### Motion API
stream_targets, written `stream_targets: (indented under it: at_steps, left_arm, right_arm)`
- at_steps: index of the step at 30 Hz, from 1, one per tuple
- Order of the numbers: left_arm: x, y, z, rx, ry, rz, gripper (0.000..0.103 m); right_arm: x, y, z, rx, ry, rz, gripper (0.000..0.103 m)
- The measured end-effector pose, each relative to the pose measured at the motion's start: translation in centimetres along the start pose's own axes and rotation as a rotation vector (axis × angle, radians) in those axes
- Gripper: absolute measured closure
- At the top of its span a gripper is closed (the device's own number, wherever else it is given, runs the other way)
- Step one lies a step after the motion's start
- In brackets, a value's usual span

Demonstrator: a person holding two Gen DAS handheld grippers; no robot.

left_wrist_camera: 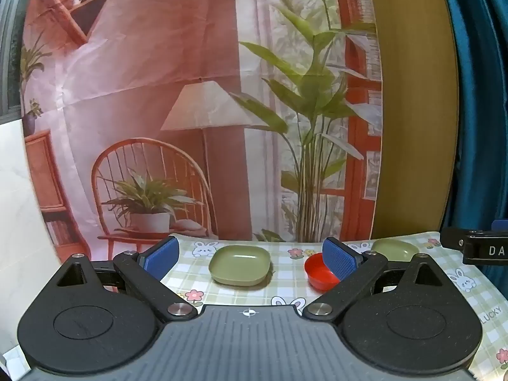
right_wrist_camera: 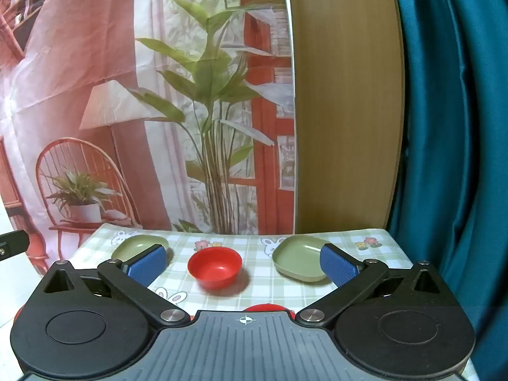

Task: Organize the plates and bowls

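Observation:
Two green square plates and a red bowl lie on a checked tablecloth. In the left wrist view, one green plate [left_wrist_camera: 239, 264] lies between my open left gripper [left_wrist_camera: 249, 258] fingers, farther away. The red bowl [left_wrist_camera: 319, 274] sits partly behind the right pad, and the second green plate [left_wrist_camera: 395, 249] lies at the far right. In the right wrist view, my right gripper [right_wrist_camera: 243, 262] is open and empty, with the red bowl [right_wrist_camera: 215, 266] ahead between the fingers. One green plate [right_wrist_camera: 297, 258] is to the right and the other green plate [right_wrist_camera: 136, 246] to the left. A second red object [right_wrist_camera: 265, 307] peeks out just under the gripper body.
The table [right_wrist_camera: 254, 289] carries a green checked cloth with rabbits and flowers. A printed backdrop [left_wrist_camera: 190, 95] hangs behind it, beside a wooden panel [right_wrist_camera: 346, 95] and a teal curtain [right_wrist_camera: 451, 127]. The right gripper's body [left_wrist_camera: 476, 249] shows at the left wrist view's right edge.

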State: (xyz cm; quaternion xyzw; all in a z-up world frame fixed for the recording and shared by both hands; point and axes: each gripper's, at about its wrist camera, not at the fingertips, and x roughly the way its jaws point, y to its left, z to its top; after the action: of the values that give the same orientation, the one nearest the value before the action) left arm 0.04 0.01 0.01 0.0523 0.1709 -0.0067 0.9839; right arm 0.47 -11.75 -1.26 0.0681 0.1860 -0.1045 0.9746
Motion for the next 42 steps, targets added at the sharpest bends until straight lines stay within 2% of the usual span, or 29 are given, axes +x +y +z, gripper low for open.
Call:
stream_targets:
  at_steps: [5,42]
  left_arm:
    - [-0.27,0.26,0.27,-0.036,-0.015,0.002,0.005]
    - [-0.34,-0.01,-0.04,-0.045,-0.016,-0.001,0.005]
  right_arm:
    - [-0.02,-0.03,0.12,0.0,0.0,0.0,0.0]
    - [-0.79,-0.04,0.31,-0.01,-0.018,-0.004,0.0]
